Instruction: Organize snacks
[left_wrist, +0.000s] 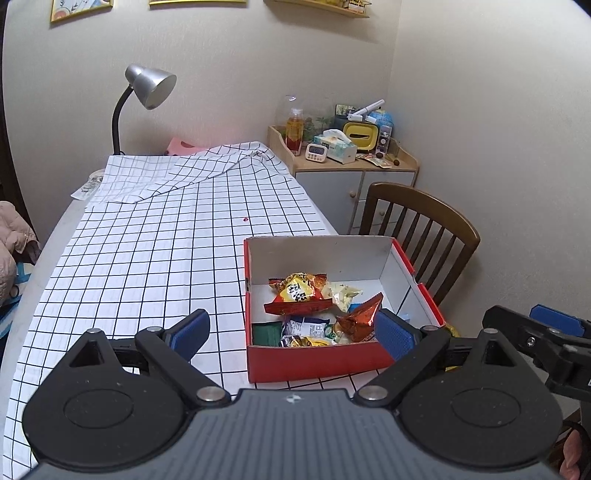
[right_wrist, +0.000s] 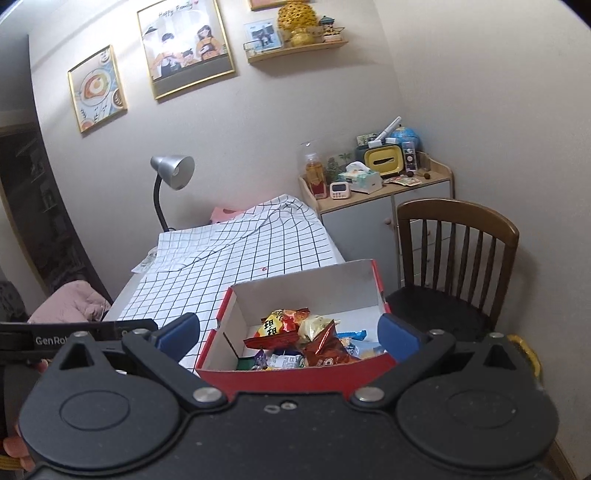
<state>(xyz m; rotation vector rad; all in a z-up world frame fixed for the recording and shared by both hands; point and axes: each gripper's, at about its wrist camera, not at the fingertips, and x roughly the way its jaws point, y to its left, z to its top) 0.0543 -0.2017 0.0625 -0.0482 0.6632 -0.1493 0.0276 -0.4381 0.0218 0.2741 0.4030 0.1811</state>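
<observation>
**Q:** What's the left wrist cam giving you?

**A:** My left gripper (left_wrist: 293, 332) has its jaws spread wide with nothing between them. Right past the fingers sits the red box (left_wrist: 314, 360), parked at the table's right edge on the checked tablecloth (left_wrist: 155, 240). The snacks are piled in the near half of the box: a red-and-yellow chip bag (left_wrist: 299, 293) on top, a shiny red-brown packet (left_wrist: 360, 317) beside it, a pale wrapper (left_wrist: 341, 293) behind, plus a green packet (left_wrist: 266, 332) and some smaller wrapped bits against the near wall. The right gripper (left_wrist: 546, 336) pokes in from the right side; can't tell its jaws from here. A silver desk lamp (left_wrist: 149, 86) stands at the far left corner of the table, and a wooden chair (left_wrist: 421, 229) is just off the right edge.

**Q:** And the right wrist cam?

**A:** Right gripper (right_wrist: 288, 338) is also wide open and empty, hovering at the box's (right_wrist: 295, 376) near wall. Same pile inside: the chip bag (right_wrist: 279, 325) and the red-brown packet (right_wrist: 325, 347) touching in the middle. The far half of the box floor is bare. Part of the left gripper's body (right_wrist: 74, 334) shows at the left. The chair (right_wrist: 458, 254) sits to the right of the box.
</observation>
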